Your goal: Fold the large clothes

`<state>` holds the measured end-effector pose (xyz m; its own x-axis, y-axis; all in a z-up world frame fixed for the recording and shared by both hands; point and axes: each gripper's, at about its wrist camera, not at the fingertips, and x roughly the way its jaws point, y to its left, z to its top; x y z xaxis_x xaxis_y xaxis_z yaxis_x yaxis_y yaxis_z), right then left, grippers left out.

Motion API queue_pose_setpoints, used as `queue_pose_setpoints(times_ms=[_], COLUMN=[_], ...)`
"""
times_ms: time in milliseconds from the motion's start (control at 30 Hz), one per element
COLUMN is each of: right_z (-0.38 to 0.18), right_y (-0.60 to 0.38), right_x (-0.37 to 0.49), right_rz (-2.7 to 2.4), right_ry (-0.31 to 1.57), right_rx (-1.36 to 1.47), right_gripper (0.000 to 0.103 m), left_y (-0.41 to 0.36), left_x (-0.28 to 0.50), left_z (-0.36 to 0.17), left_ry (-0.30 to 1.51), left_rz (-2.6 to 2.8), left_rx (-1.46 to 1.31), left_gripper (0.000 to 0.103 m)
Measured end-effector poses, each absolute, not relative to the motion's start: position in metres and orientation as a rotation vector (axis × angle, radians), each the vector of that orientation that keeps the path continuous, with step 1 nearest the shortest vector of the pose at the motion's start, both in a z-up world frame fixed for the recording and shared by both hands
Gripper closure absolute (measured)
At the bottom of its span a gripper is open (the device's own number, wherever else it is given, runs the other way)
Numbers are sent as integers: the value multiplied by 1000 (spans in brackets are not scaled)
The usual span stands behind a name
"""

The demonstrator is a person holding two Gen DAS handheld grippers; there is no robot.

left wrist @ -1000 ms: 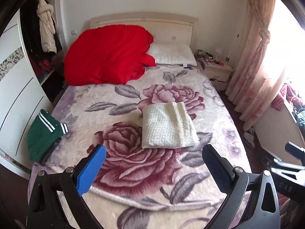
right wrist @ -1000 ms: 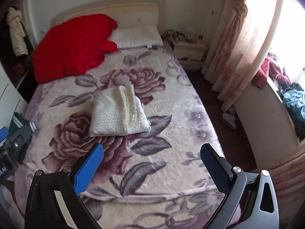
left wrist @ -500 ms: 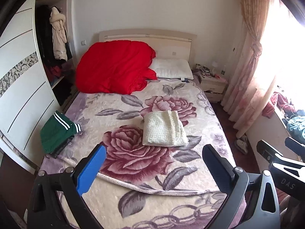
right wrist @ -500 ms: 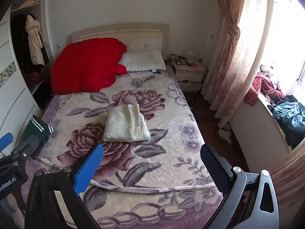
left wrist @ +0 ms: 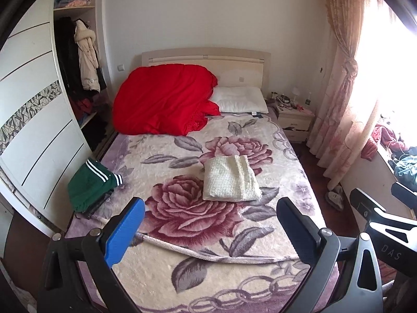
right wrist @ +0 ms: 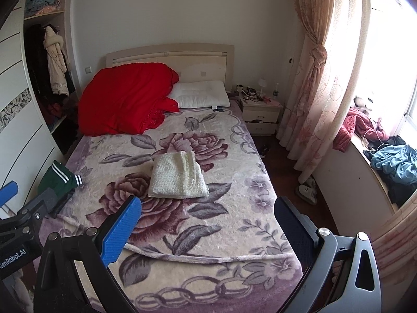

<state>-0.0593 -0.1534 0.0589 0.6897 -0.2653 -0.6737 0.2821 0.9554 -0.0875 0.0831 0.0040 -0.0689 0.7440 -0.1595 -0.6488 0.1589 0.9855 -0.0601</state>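
Bedroom setting: a bed (left wrist: 182,281) covered by a floral rose-pattern blanket (left wrist: 198,216) fills both views, with a cream headboard (left wrist: 206,57) against the far wall. Folded cream knit garment (left wrist: 230,181) lies flat near the middle of the blanket, resting partly on the printed roses, well apart from both claws. Folded green garment with white stripes (left wrist: 90,186) sits at the bed's left edge, just beside the white wardrobe (left wrist: 34,120). Red quilt (left wrist: 164,99) is heaped at the head of the bed, touching a white pillow (left wrist: 241,100) on its right. Nightstand (left wrist: 294,120) stands beside the bed, with tied pink curtains (left wrist: 346,83) further right and clothes piled on the window ledge (right wrist: 391,161). Left claw (left wrist: 209,224) is released, fingers spread wide above the foot of the bed, holding nothing. Right claw (right wrist: 207,221) is likewise released and empty, alongside the left.
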Motion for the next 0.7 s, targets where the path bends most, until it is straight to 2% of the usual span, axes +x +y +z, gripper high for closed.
queue_pose_setpoints(times_ms=[700], right_z=[68], right_y=[-166], right_x=[-55], right_rz=[-250], right_ry=[748], right_rx=[23], right_gripper=[0], left_y=[5], left_x=[76], left_z=[-69], left_ry=[708], left_rz=[-166], left_rx=[-1], left_gripper=[0])
